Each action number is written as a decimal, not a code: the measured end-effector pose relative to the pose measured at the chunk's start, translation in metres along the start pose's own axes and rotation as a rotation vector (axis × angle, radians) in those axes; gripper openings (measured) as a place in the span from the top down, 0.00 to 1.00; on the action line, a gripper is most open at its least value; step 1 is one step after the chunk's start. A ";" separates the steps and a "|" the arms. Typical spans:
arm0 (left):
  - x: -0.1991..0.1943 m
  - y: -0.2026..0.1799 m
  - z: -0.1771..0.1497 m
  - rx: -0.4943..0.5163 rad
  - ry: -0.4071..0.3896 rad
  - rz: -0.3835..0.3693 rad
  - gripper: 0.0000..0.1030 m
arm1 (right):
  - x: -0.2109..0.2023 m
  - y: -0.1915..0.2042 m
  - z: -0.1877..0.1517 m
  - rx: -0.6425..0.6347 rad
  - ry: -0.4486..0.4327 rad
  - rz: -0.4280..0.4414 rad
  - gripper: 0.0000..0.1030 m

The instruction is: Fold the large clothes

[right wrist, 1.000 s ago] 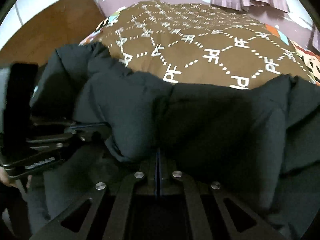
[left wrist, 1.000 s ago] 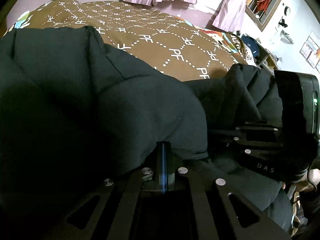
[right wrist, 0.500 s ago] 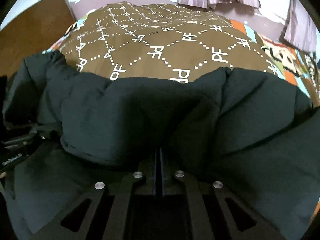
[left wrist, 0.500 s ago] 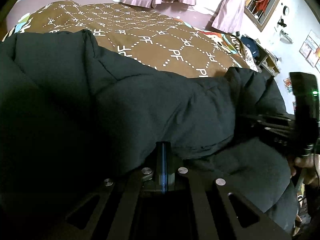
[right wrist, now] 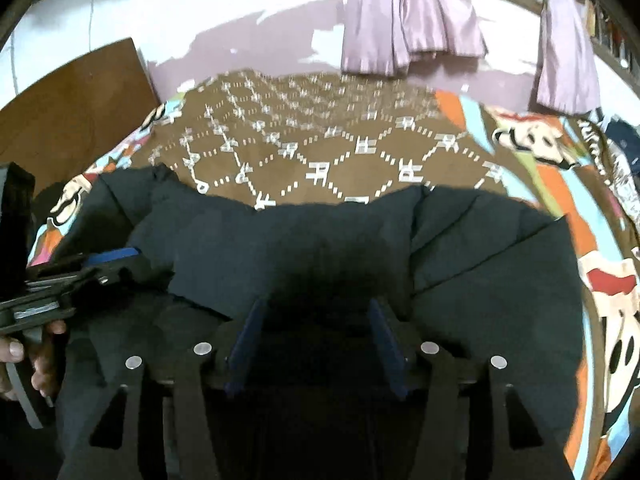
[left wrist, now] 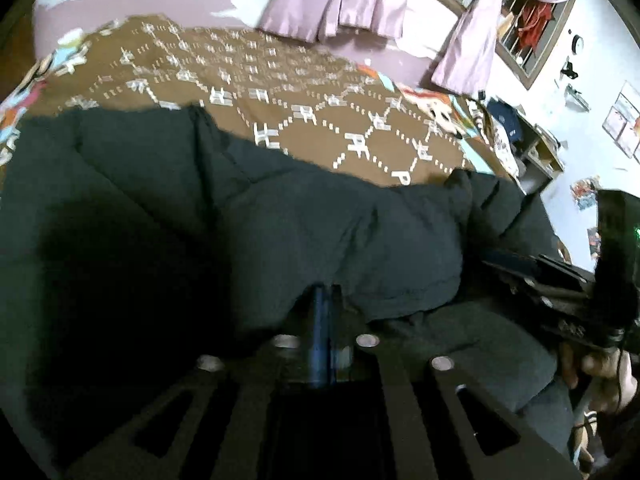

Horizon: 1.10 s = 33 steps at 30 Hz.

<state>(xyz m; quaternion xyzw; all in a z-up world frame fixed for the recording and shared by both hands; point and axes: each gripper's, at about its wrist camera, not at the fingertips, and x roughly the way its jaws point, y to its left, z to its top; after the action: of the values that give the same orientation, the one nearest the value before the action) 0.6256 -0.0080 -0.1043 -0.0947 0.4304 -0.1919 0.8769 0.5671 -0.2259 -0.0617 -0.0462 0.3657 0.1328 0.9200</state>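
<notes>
Now a dark padded jacket (right wrist: 320, 248) lies folded across the lower frame on a brown patterned bed (right wrist: 320, 152). Right tongs (right wrist: 316, 336) have just spread apart, releasing it; left tongs (left wrist: 324, 320), nearly together, have just eased slightly.

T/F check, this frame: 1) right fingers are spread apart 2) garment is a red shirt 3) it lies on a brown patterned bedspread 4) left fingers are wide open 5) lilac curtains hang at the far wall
1) The right gripper has its fingers spread apart: true. They have just been opening; dark fabric lies between them, unpinched.
2) The garment is a red shirt: false. It is a dark puffy jacket.
3) It lies on a brown patterned bedspread: true.
4) The left gripper has its fingers wide open: false. They stand almost together at the jacket's folded edge.
5) Lilac curtains hang at the far wall: true.
</notes>
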 end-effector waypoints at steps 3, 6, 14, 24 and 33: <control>-0.020 -0.010 -0.002 -0.008 -0.066 -0.023 0.46 | -0.024 -0.005 -0.002 0.043 -0.067 0.012 0.38; -0.040 -0.023 -0.007 -0.009 -0.135 0.030 0.21 | -0.048 -0.009 -0.004 0.073 -0.114 0.036 0.31; -0.087 -0.048 -0.028 -0.034 -0.252 0.198 0.02 | -0.106 -0.003 -0.010 0.134 -0.139 0.069 0.13; -0.152 -0.083 -0.058 -0.031 -0.266 0.279 0.02 | -0.175 0.028 -0.032 0.037 -0.088 0.031 0.00; -0.219 -0.131 -0.115 0.001 -0.200 0.324 0.02 | -0.245 0.065 -0.082 -0.028 -0.012 0.041 0.00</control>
<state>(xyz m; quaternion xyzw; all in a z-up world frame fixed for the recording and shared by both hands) 0.3792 -0.0358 0.0261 -0.0426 0.3505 -0.0380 0.9348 0.3235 -0.2297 0.0473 -0.0505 0.3591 0.1569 0.9186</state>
